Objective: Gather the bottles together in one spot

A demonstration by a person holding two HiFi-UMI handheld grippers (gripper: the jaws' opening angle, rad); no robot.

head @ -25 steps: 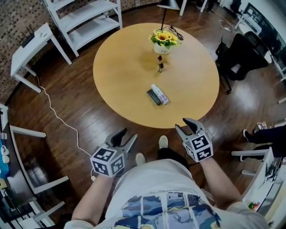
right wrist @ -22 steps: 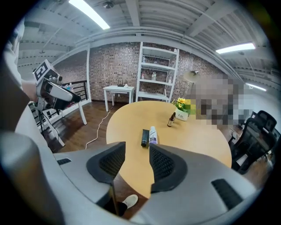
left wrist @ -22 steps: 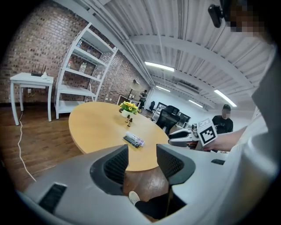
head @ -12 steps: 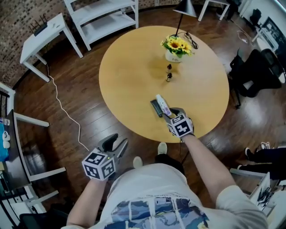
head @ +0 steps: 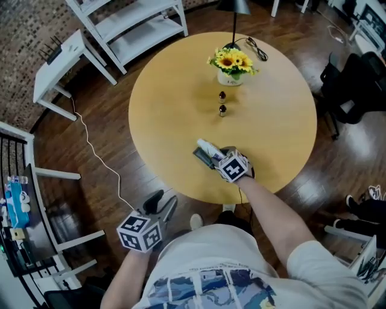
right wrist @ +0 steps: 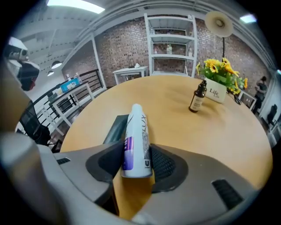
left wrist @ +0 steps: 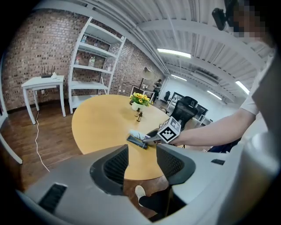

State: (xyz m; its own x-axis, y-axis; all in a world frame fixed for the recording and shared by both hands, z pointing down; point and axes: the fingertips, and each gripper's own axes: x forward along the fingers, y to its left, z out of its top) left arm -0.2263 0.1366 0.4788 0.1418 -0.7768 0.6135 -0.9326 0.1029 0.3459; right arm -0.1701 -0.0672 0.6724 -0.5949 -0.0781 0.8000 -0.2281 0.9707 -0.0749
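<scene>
A white bottle (head: pixel 207 147) with a purple label (right wrist: pixel 136 140) lies on its side near the front of the round wooden table (head: pixel 169 90). It rests against a dark flat box (head: pixel 202 157). My right gripper (head: pixel 215 155) is down at the bottle, and its jaws are opening with the bottle's base between the pads (right wrist: pixel 161 165). Two small brown bottles (head: pixel 222 96) (head: pixel 222 110) stand farther back, in front of a sunflower pot (head: pixel 232 63). The right gripper view shows one brown bottle (right wrist: pixel 197 98). My left gripper (head: pixel 161 202) hangs open and empty off the table's front edge.
A white shelf unit (head: pixel 132 24) and a white side table (head: pixel 63 54) stand on the wooden floor at the back left. A white cable (head: pixel 96 157) runs over the floor. A black chair (head: pixel 356 78) sits to the right of the table. A lamp (head: pixel 232 6) stands behind the flowers.
My right gripper has moved from beside my body out over the table and now straddles the lying white bottle. The left gripper has stayed low near my body.
</scene>
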